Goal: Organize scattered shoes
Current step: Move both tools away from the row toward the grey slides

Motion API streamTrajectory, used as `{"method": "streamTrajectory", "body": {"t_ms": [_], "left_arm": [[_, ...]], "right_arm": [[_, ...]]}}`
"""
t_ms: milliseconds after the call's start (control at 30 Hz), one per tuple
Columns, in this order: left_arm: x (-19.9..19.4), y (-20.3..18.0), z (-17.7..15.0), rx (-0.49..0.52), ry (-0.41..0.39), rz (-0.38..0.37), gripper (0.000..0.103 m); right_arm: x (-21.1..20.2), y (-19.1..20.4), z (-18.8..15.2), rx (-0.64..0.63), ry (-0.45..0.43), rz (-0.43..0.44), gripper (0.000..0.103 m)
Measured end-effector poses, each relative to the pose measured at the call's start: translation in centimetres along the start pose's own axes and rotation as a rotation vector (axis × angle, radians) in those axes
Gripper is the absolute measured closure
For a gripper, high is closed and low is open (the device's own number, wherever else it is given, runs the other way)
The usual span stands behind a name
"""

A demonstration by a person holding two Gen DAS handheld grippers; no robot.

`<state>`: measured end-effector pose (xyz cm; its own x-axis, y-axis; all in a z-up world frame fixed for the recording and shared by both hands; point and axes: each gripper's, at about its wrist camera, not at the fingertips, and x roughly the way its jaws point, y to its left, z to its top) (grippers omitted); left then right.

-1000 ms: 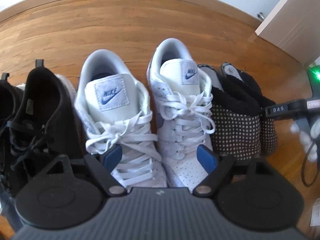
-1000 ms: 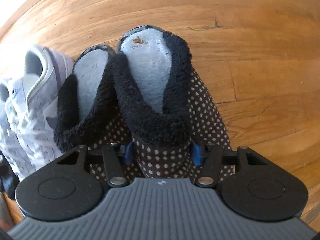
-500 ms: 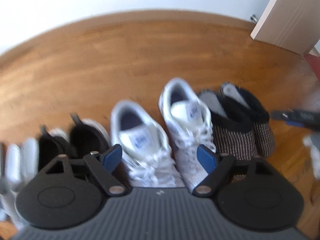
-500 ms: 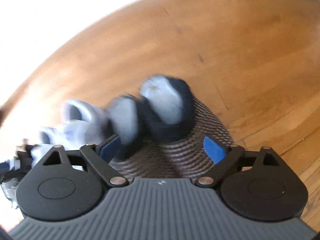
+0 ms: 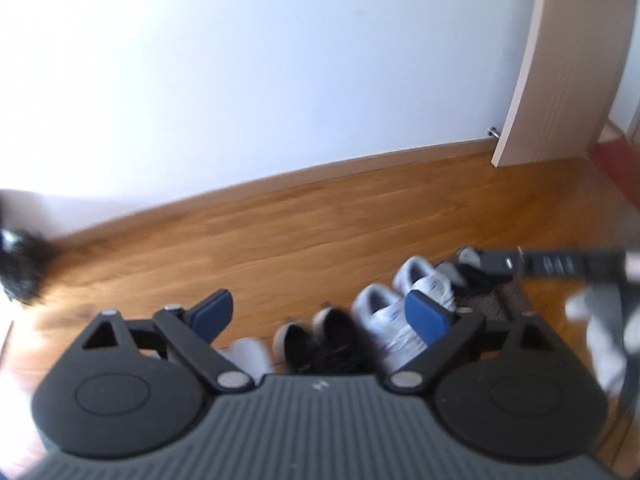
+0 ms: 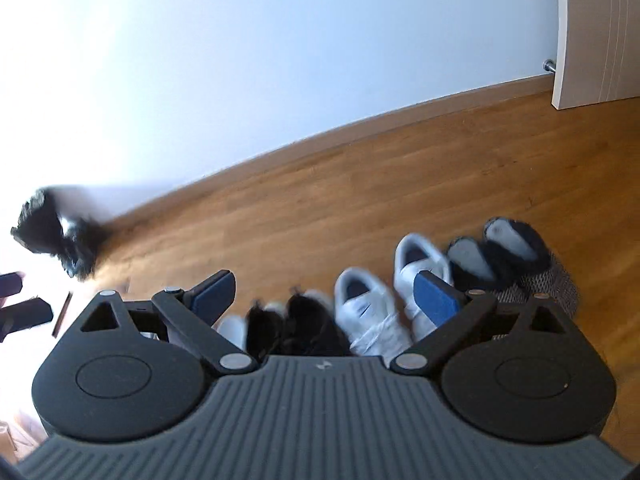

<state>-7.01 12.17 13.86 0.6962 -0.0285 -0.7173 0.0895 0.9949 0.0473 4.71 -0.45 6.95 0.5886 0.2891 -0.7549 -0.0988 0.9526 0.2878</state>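
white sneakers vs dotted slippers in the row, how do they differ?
The white sneakers are laced and closed on top; the dotted slippers are backless with black fleece trim and pale insoles. Sneakers are plain white, slippers dark with dots. Both pairs stand side by side on the wood floor.

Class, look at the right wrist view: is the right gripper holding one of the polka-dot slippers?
No. The right gripper is open and empty, while both polka-dot slippers sit on the wooden floor at the end of the shoe row.

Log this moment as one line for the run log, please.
left gripper: open, holding nothing | right gripper: open, holding nothing | white sneakers, black sneakers, dotted slippers: side by side in row on floor
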Motion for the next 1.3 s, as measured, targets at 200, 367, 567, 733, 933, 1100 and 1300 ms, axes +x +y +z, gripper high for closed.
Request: {"method": "streamTrajectory", "body": {"t_ms": [200, 367, 567, 733, 933, 1100, 1300], "left_arm": [[-4.3, 4.9, -5.7, -0.059, -0.054, 0.025, 0.004], [-4.4, 6.0, -7.2, -0.089, -0.017, 0.106, 0.004], [-5.4, 7.4, -7.2, -0.135, -0.047, 0.090, 0.004], [-5.3, 11.1, -9.2, -0.203, 0.010, 0.107, 0.004], [-5.5, 15.5, -11.2, -0.256, 0.068, 0.207, 0.004], [-8.4, 20.6, -11.4, -0.337, 0.094, 0.202, 0.000], [-7.2, 23.8, -13.2, -0.448, 0.099, 0.348, 0.002]], "right_arm": [[-4.5, 7.9, -5.4, 0.004, 0.012, 0.005, 0.004], [-4.9, 12.0, -10.4, -0.068, 0.062, -0.037, 0.003], [-6.3, 12.9, -11.6, 0.011, 0.121, 0.045, 0.001], [-5.2, 14.1, -11.8, 0.048, 0.134, 0.059, 0.001], [-2.7, 17.0, -11.3, 0.147, 0.124, 0.073, 0.001], [0.1, 19.7, -10.2, 0.091, 0.175, 0.089, 0.001], [5.2, 23.7, -9.1, 0.044, 0.361, 0.168, 0.002]]}}
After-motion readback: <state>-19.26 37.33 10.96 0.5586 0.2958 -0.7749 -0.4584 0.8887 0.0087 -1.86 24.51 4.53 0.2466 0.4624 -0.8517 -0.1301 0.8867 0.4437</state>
